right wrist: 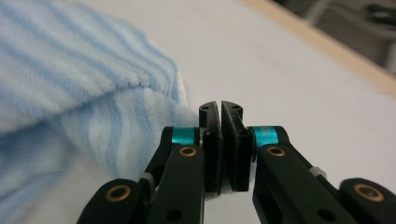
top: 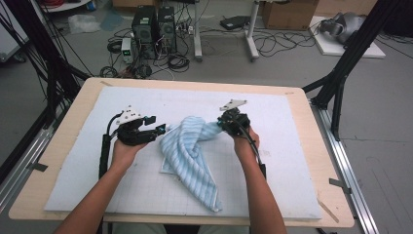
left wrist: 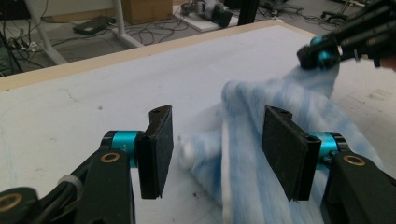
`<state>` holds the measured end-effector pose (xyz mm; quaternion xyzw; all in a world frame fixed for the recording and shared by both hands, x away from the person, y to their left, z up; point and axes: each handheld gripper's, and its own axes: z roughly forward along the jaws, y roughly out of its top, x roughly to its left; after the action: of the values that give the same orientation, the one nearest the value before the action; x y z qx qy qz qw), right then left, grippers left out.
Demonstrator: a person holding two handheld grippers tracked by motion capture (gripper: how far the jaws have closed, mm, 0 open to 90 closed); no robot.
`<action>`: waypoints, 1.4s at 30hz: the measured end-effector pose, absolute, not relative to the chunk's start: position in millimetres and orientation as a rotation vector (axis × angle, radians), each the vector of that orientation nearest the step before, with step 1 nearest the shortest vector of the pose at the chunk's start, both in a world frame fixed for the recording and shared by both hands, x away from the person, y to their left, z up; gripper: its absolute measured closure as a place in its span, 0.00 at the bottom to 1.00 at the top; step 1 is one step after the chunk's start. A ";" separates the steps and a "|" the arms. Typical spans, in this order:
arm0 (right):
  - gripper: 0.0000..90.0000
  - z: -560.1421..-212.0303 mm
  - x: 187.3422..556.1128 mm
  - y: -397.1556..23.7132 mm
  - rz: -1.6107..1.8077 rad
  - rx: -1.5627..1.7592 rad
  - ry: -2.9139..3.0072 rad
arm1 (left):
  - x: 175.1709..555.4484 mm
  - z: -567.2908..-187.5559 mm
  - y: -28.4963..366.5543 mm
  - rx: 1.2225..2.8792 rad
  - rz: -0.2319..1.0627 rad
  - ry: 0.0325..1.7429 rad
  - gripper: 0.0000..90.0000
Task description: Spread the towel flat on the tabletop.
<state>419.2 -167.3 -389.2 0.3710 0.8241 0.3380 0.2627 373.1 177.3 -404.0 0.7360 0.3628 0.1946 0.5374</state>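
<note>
Striped in pale blue and white, the cloth (top: 187, 146) lies crumpled on the white mat (top: 73, 170) that covers the wooden table (top: 48, 146), roughly at the mat's middle. One long tail of it trails toward the mat's near edge, and another end rises toward the right gripper (top: 223, 125).

That right gripper has its jaws pressed together, and in the high view a corner of the cloth is pinched at their tip and lifted off the mat (in the right gripper view the pads (right wrist: 212, 149) meet with almost no gap, the cloth bunched just behind them).

On the cloth's left side, the left gripper (top: 163, 129) points at the cloth with its jaws standing apart. In the left gripper view a fold of cloth sits between the two pads (left wrist: 156, 149), nearer the right-hand one, and whether it touches that pad I cannot tell.
</note>
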 end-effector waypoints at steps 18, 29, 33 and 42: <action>0.72 -387.4 409.2 -237.2 0.964 1.268 1.913 | 387.0 -431.2 132.7 1.936 0.343 0.803 0.48; 0.67 -397.6 363.3 -264.0 1.050 1.266 1.928 | 389.5 -445.3 105.3 2.122 0.343 0.710 0.92; 0.67 -403.4 357.3 -272.3 1.044 1.295 1.932 | 391.3 -436.9 117.9 2.039 0.349 0.744 0.95; 0.67 -418.3 353.8 -256.9 1.154 1.242 2.049 | 392.0 -415.0 170.7 1.808 0.435 0.873 0.95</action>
<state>353.8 -256.9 -418.3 0.4534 0.7483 0.4214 0.2385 392.0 170.7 -415.0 0.7533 0.3638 0.1812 0.5171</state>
